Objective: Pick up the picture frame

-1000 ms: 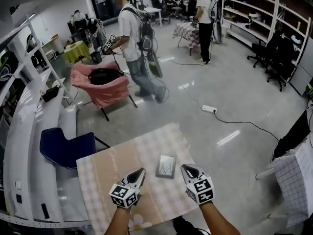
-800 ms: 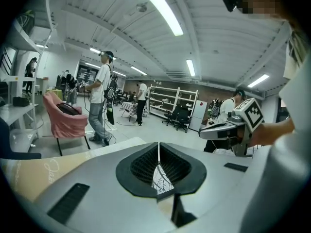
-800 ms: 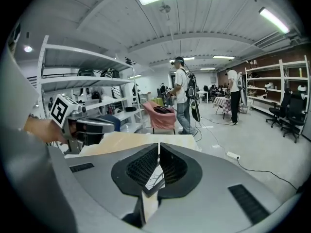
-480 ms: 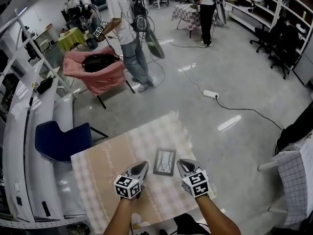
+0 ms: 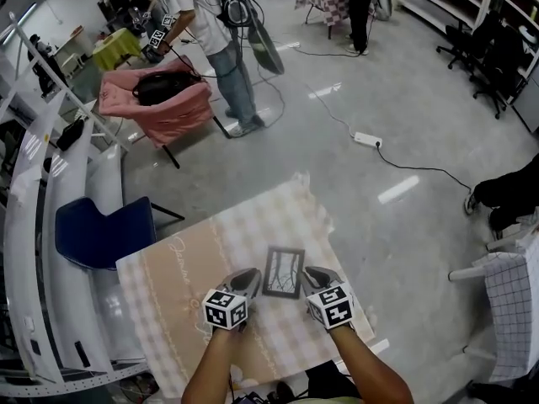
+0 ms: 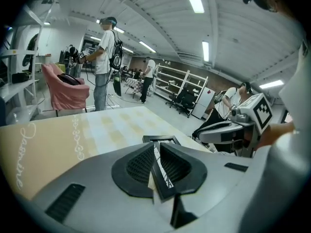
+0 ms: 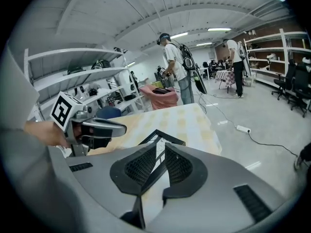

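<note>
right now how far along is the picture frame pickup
Done: the approach. Both grippers are at the picture frame, one on each side edge.
In hand: the grasp. The left gripper and the right gripper each have an edge of the frame between jaws that look closed on it.
Left: the lift. In the head view the frame appears to lie flat on the checked tablecloth, not raised clear.
</note>
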`<state>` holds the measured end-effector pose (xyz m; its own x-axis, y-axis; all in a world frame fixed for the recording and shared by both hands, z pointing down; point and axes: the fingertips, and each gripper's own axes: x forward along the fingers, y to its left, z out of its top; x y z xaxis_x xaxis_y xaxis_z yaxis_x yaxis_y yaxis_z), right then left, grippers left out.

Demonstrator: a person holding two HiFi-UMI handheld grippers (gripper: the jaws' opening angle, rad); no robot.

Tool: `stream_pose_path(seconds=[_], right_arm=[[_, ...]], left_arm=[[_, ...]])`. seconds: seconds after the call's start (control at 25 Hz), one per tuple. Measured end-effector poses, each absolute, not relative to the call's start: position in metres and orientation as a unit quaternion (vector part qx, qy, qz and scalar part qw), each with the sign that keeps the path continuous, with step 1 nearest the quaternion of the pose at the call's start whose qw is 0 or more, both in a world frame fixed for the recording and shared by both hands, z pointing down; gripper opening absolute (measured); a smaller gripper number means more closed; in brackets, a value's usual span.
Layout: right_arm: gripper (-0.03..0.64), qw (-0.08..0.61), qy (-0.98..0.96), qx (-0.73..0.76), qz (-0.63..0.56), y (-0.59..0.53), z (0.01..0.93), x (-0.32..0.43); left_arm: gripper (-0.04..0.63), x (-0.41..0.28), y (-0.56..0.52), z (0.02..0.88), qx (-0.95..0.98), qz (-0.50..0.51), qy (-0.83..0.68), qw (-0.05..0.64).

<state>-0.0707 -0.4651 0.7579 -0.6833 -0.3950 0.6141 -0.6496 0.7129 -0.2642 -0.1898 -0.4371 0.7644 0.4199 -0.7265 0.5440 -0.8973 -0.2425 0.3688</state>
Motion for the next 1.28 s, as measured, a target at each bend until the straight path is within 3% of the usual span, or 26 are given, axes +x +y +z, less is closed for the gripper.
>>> stream_pose_path(seconds=[0.24, 0.36, 0.52, 1.28], right_arm=[[0.031, 0.282, -0.872, 0.297, 0.268, -0.465, 0.789, -0.075], [0.037, 0.285, -0.866, 0.299, 0.281, -0.466, 0.800, -0.076], [0.110, 0.287, -0.857, 0.302, 0.303, -0.467, 0.811, -0.077], [0.106, 0.299, -0.834, 0.342, 0.313, -0.468, 0.824, -0.080]], left_arm=[[0.027, -0.184, -0.443, 0.790, 0.772, 0.148, -0.511, 0.348], [0.087, -0.180, -0.446, 0.801, 0.768, 0.158, -0.505, 0.359], [0.087, -0.179, -0.446, 0.814, 0.757, 0.180, -0.507, 0.370], [0.083, -0.169, -0.444, 0.829, 0.731, 0.199, -0.512, 0.406]])
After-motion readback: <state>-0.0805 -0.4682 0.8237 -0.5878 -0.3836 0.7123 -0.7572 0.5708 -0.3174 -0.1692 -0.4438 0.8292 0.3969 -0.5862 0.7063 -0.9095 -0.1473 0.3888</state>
